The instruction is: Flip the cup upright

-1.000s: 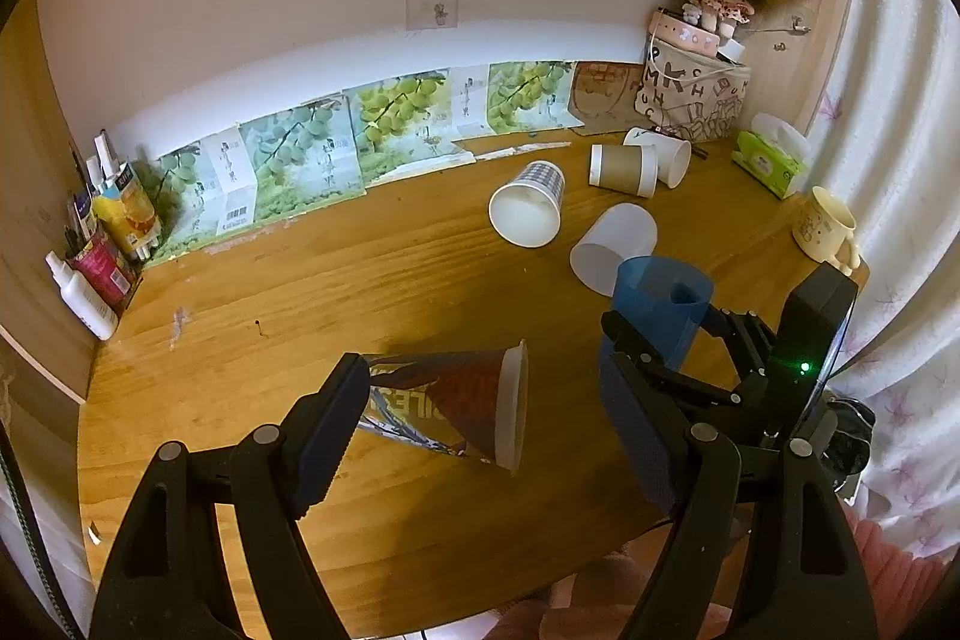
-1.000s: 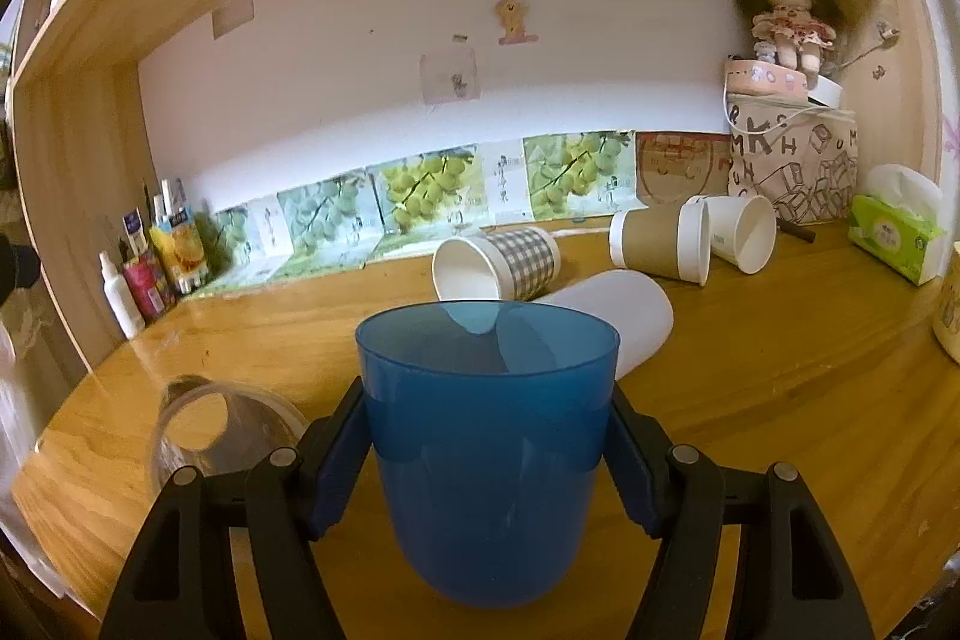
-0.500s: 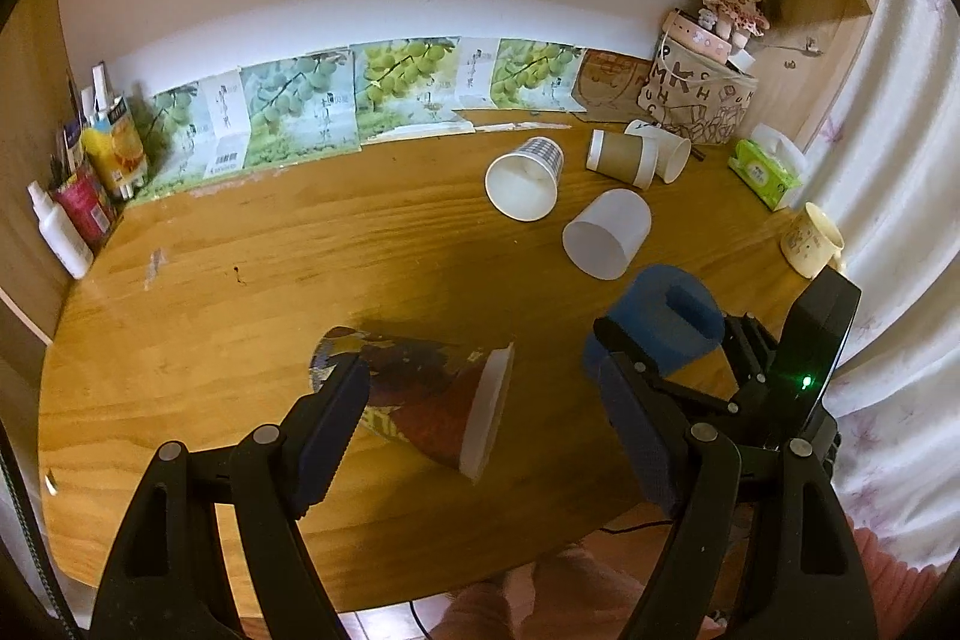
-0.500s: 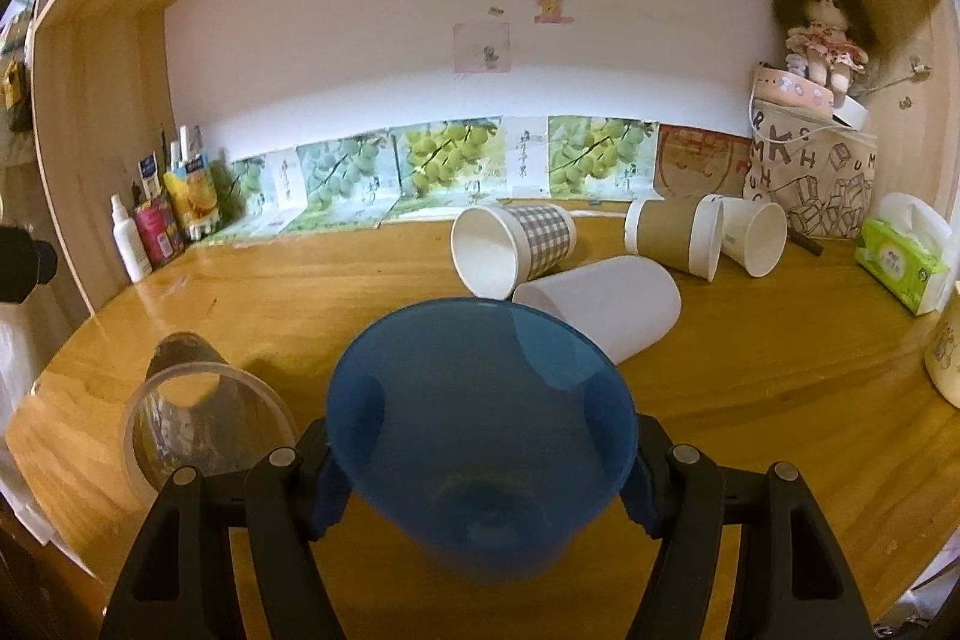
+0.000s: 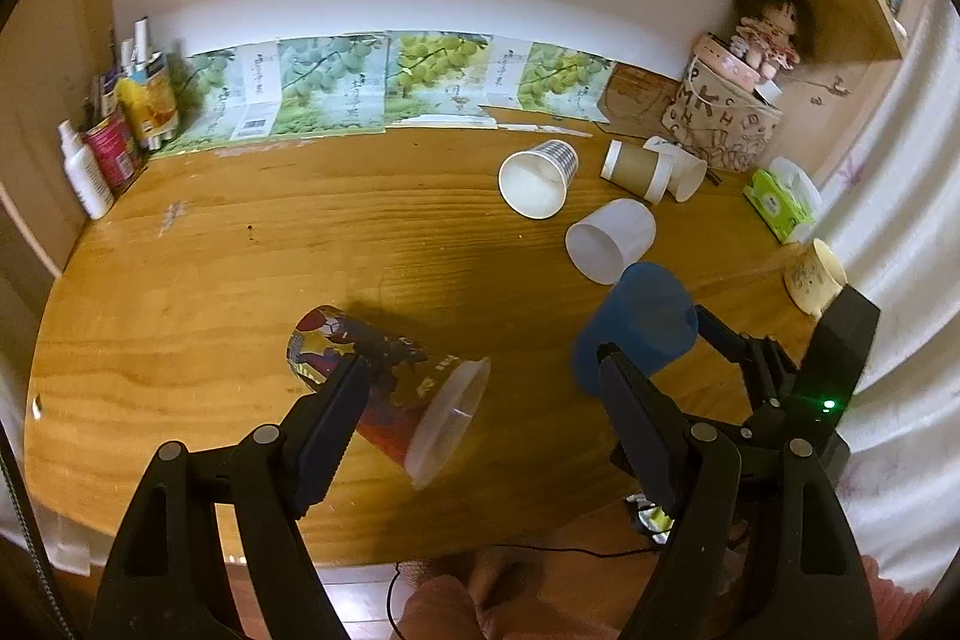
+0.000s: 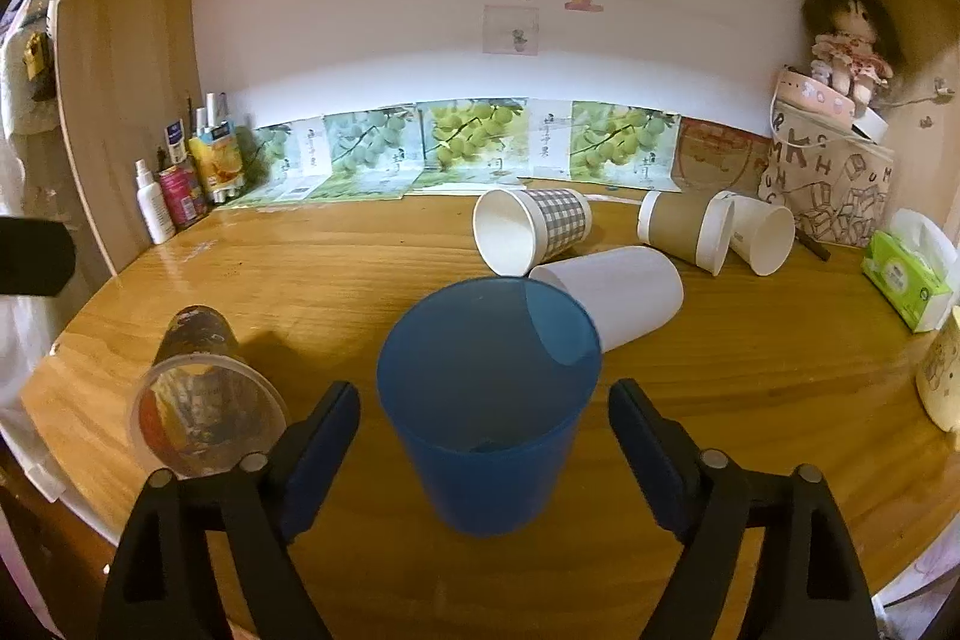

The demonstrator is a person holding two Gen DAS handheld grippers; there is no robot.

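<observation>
A blue plastic cup point(image 6: 489, 412) stands upright on the wooden desk point(image 6: 336, 280), mouth up. My right gripper point(image 6: 485, 436) is open, its fingers apart on either side of the cup and clear of it. The cup also shows in the left wrist view point(image 5: 639, 328), with the right gripper point(image 5: 690, 346) behind it. My left gripper point(image 5: 480, 418) is open and empty, held above a printed clear cup point(image 5: 390, 394) that lies on its side near the desk's front edge; it also shows in the right wrist view point(image 6: 204, 400).
Several paper cups lie on their sides at the back right: a checked one point(image 6: 531, 229), a white one point(image 6: 612, 295), a brown one point(image 6: 684, 229). Bottles point(image 6: 180, 190) stand back left. A tissue pack point(image 6: 906, 280), a mug point(image 5: 813, 274) and a bag with a doll point(image 6: 834, 160) sit right.
My right gripper tilted the blue cup, set it upright on the desk and opened, letting it go. The left gripper rose higher above the desk.
</observation>
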